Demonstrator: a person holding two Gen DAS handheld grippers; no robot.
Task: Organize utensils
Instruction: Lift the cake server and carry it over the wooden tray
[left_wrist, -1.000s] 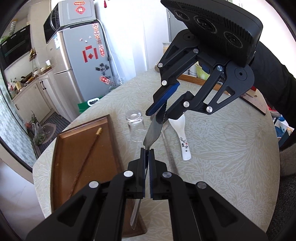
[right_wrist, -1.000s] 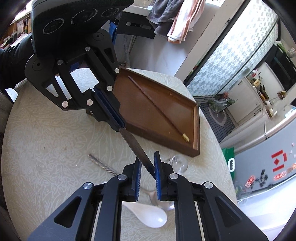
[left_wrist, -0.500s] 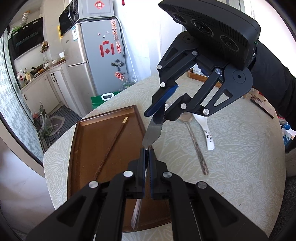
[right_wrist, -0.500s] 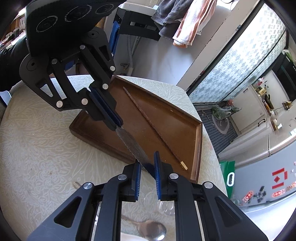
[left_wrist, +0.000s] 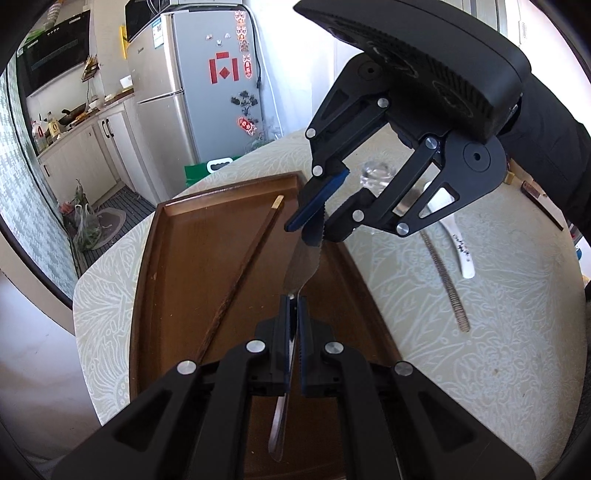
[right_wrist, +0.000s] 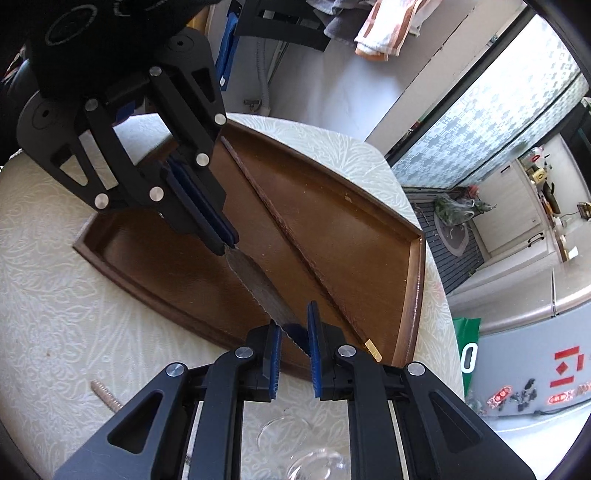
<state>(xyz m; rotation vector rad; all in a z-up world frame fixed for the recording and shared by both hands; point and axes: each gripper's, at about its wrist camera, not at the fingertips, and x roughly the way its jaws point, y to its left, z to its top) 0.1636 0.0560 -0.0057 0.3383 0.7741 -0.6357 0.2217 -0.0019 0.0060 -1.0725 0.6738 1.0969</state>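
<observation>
A serrated metal knife (left_wrist: 301, 266) hangs in the air over the brown wooden tray (left_wrist: 177, 280). My left gripper (left_wrist: 293, 306) is shut on its handle. My right gripper (right_wrist: 293, 325) has its jaws parted around the blade tip, with gaps on both sides; it also shows in the left wrist view (left_wrist: 314, 221). The knife blade (right_wrist: 255, 280) runs from the left gripper (right_wrist: 221, 236) to my right fingers. One dark chopstick (left_wrist: 243, 273) lies diagonally in the tray (right_wrist: 369, 236).
On the patterned round table (left_wrist: 480, 332) lie a white ceramic spoon (left_wrist: 460, 247), a metal spoon with ribbed handle (left_wrist: 445, 280) and an upturned glass (left_wrist: 376, 177). A fridge and kitchen counters stand beyond the table edge.
Both grippers carried the knife leftward from above the table to above the tray. My right gripper's jaws have opened off the blade; the left stays shut on the handle.
</observation>
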